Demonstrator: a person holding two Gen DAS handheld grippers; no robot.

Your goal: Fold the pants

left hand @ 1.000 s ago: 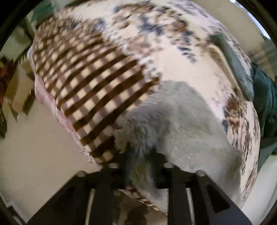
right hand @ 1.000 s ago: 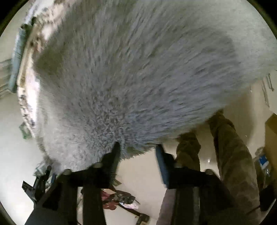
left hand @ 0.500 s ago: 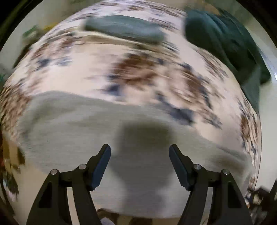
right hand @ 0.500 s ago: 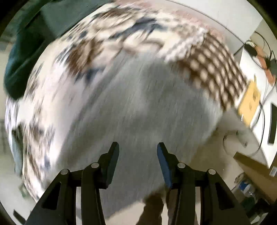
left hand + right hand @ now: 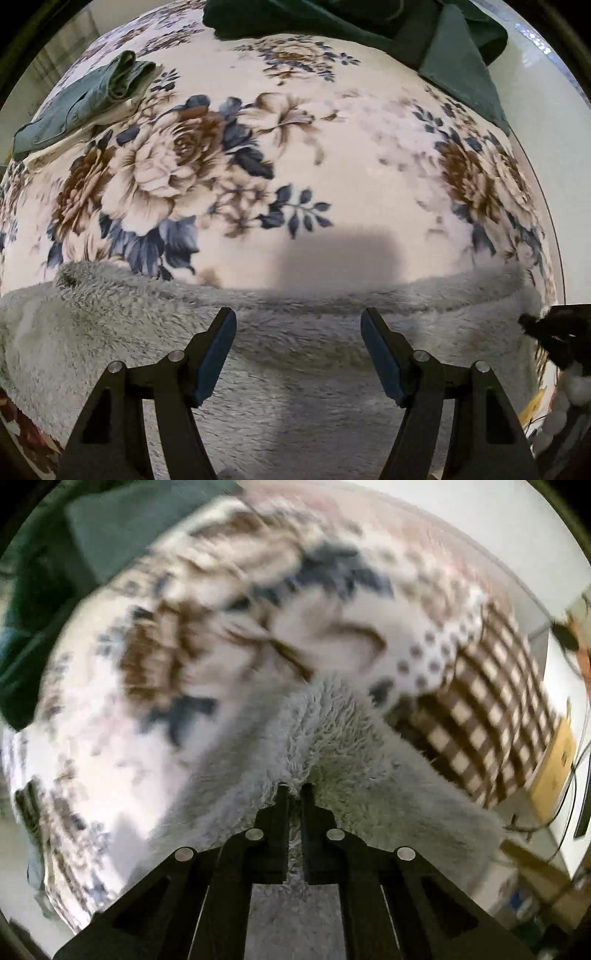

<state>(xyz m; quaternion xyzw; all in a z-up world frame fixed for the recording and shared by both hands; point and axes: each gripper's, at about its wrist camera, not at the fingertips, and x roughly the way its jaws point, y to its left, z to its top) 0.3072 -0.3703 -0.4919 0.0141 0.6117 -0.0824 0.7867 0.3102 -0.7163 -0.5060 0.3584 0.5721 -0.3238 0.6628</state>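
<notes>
The fluffy grey pants (image 5: 295,354) lie across the near edge of a bed with a floral blanket (image 5: 221,177). My left gripper (image 5: 298,332) is open and empty, its jaws wide apart just above the pants. In the right wrist view my right gripper (image 5: 294,790) is shut on a raised edge of the grey pants (image 5: 332,746), which bunches up around the fingertips. The right gripper also shows at the right edge of the left wrist view (image 5: 554,332), at the end of the pants.
A folded grey-green garment (image 5: 92,99) lies at the far left of the bed. A dark green cloth (image 5: 406,33) is heaped at the far side. A brown checked blanket (image 5: 491,709) hangs at the right, with a cardboard box (image 5: 554,764) and cables beyond.
My left gripper let go of the pants, opened wide and swung to face across the bed. My right gripper went from open to shut on the pants' edge.
</notes>
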